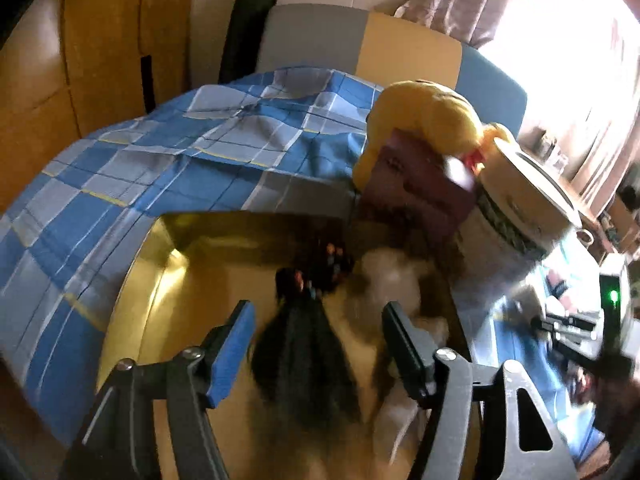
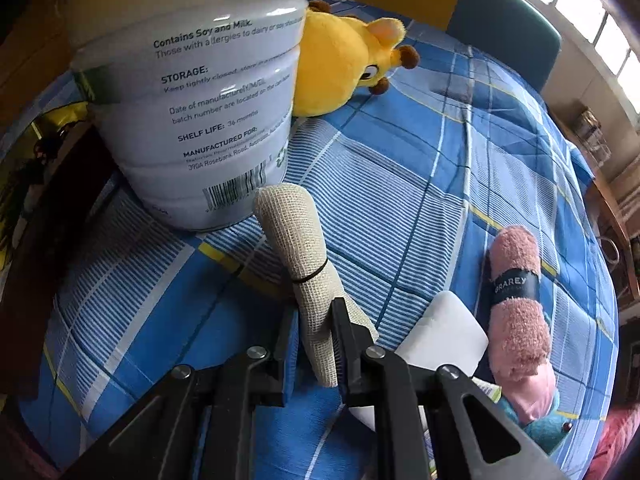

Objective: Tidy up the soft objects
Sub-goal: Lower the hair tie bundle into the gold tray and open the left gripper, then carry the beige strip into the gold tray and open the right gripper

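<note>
The left tongs (image 1: 318, 346) gape over a dark, blurred item (image 1: 304, 352), seemingly dropped into the yellow box (image 1: 160, 264), while the right tongs (image 2: 314, 332) clamp the beige roll (image 2: 304, 264), its free end toward twelve o'clock.

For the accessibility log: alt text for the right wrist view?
The right claw is shut on a rolled beige cloth over a blue checked bedspread. A white tin and yellow plush toy sit behind, a pink rolled towel to the right.
</note>
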Action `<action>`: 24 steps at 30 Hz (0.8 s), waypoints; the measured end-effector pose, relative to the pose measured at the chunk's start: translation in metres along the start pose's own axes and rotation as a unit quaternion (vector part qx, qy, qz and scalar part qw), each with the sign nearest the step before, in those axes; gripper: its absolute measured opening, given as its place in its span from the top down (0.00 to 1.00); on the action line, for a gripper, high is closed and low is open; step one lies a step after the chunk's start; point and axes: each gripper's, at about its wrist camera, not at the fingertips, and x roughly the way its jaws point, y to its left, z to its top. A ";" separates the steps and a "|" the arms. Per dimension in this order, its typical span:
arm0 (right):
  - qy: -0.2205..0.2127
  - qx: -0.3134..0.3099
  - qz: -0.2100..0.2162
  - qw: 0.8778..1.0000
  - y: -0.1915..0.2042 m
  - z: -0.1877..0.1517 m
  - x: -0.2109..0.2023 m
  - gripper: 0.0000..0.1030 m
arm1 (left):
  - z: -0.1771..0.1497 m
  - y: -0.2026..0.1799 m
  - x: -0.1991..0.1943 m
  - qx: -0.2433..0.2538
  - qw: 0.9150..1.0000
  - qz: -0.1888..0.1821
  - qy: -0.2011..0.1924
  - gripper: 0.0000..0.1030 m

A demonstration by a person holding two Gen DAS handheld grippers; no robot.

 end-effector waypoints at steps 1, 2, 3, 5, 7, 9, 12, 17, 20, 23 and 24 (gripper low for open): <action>-0.001 0.003 -0.001 1.000 0.001 -0.001 0.000 0.86 | -0.004 -0.001 -0.003 0.001 1.000 0.001 0.000 0.33; -0.002 0.008 -0.001 1.000 0.001 -0.001 -0.001 0.87 | -0.010 -0.003 -0.007 0.001 1.000 0.002 -0.001 0.32; -0.004 0.012 0.001 1.000 0.001 -0.002 -0.003 0.87 | -0.015 -0.004 -0.010 0.001 1.000 0.001 -0.001 0.32; -0.007 0.021 0.004 1.000 0.001 -0.003 -0.006 0.87 | -0.025 -0.006 -0.017 0.000 1.000 -0.001 0.000 0.31; -0.014 0.032 0.015 0.999 0.002 -0.004 -0.012 0.87 | -0.032 -0.008 -0.024 -0.001 1.000 0.002 -0.001 0.29; -0.021 0.042 0.026 0.999 0.003 -0.006 -0.019 0.87 | -0.038 -0.011 -0.030 0.001 1.000 0.002 0.000 0.27; -0.029 0.055 0.043 0.997 0.008 -0.010 -0.028 0.87 | -0.044 -0.014 -0.034 0.005 1.000 0.002 -0.001 0.26; -0.032 0.087 0.081 0.992 0.012 -0.021 -0.036 0.88 | -0.048 -0.016 -0.043 0.009 1.000 0.006 -0.013 0.24; -0.033 0.123 0.126 0.984 0.012 -0.030 -0.041 0.88 | -0.051 -0.016 -0.046 0.010 1.000 0.006 -0.017 0.22; -0.039 0.155 0.168 0.973 0.014 -0.039 -0.047 0.88 | -0.052 -0.014 -0.047 0.008 1.000 0.006 -0.017 0.22; -0.040 0.161 0.176 0.970 0.015 -0.041 -0.048 0.88 | -0.052 -0.014 -0.047 0.006 1.000 0.004 -0.016 0.22</action>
